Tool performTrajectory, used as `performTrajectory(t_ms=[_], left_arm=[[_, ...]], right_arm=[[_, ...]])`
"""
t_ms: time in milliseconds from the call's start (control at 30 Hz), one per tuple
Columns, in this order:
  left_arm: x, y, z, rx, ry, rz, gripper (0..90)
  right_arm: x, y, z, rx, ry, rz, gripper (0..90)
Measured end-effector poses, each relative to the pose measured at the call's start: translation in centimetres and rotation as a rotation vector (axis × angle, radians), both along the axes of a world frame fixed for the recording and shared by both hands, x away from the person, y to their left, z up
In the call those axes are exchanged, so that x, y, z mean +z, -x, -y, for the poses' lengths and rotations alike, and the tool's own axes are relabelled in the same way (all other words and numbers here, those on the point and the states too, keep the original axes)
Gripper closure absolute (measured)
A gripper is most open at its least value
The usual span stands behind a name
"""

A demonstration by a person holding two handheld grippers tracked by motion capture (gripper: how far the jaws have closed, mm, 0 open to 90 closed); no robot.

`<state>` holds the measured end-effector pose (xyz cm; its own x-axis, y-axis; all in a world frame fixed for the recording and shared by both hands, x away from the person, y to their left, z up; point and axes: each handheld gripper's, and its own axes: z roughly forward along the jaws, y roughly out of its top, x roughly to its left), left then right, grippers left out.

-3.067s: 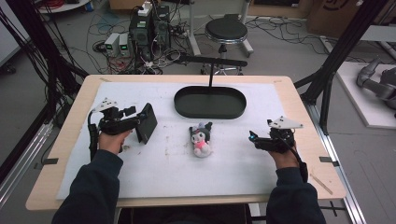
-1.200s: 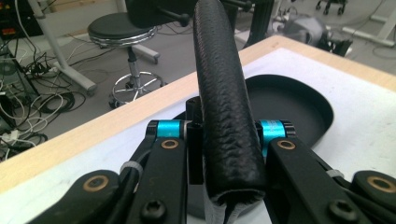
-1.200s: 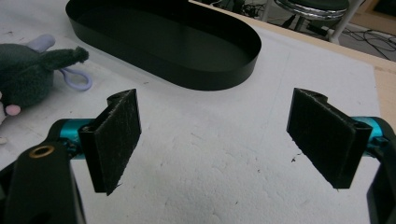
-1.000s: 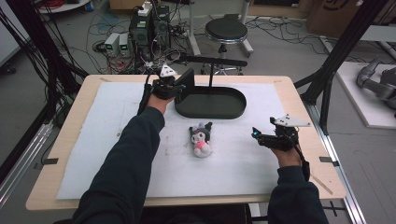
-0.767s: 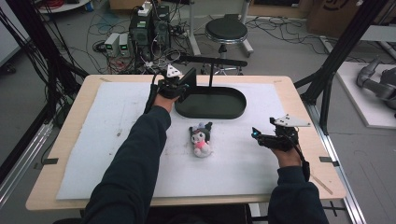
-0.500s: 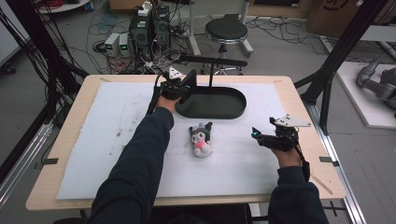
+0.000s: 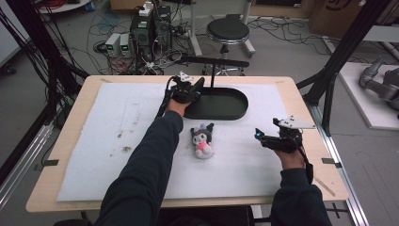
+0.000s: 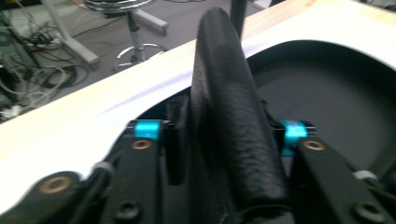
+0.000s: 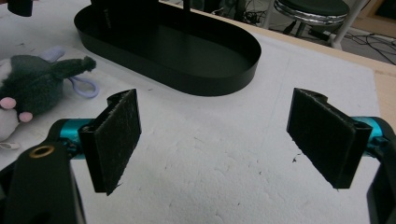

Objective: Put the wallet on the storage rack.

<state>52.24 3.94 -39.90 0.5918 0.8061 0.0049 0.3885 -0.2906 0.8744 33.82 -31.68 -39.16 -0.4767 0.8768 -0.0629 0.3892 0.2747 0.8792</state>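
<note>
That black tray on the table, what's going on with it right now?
A person has brought a black leathery pouch to the left end of the black tray with the left claw. Its jaws have just been opening, with the pouch between them and a gap at the pads. The right claw hovers open over the white mat, and a plush toy lies between the arms.

floor: grey, cable-strewn (image 7: 94, 28) | stool (image 7: 228, 32) beyond wooden table (image 7: 301, 101) | black frame posts (image 7: 346, 52)

left gripper (image 7: 194, 89) — arm outstretched, jaws just opening | right gripper (image 7: 267, 136) — agape
</note>
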Motion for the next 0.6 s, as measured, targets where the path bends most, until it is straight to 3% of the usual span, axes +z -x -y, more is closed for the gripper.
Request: performTrajectory(t_ms=[100,233,267,300,333,400,533,600], left_arm=[[0.3,0.3,0.2,-0.018,0.022,-0.014,54.3],[0.6,1.0,0.1,-0.041,0.027,-0.024,55.1],[0.6,1.1,0.1,-0.052,0.021,-0.029,57.2],[0.6,1.3,0.1,-0.061,0.014,-0.028,67.5],[0.7,1.4,0.2,-0.073,-0.003,-0.016,67.5],[0.8,1.7,0.5,-0.063,-0.061,0.025,75.8],[1.2,1.6,0.7,0.032,-0.139,0.080,77.5],[1.1,1.6,0.9,0.052,-0.177,0.101,77.6]], right_arm=[[0.0,0.0,0.0,0.001,-0.001,0.004,17.9],[0.0,0.1,0.0,-0.001,0.000,0.005,17.9],[0.0,0.1,0.0,0.001,0.003,0.006,17.9],[0.1,0.1,0.0,0.002,0.004,0.008,17.9],[0.1,0.1,0.0,0.002,0.004,0.008,17.9],[0.1,0.1,0.0,0.000,0.001,0.012,17.9],[0.1,0.2,-0.1,0.001,0.002,0.009,17.9],[0.1,0.2,0.0,0.001,0.002,0.009,17.9]])
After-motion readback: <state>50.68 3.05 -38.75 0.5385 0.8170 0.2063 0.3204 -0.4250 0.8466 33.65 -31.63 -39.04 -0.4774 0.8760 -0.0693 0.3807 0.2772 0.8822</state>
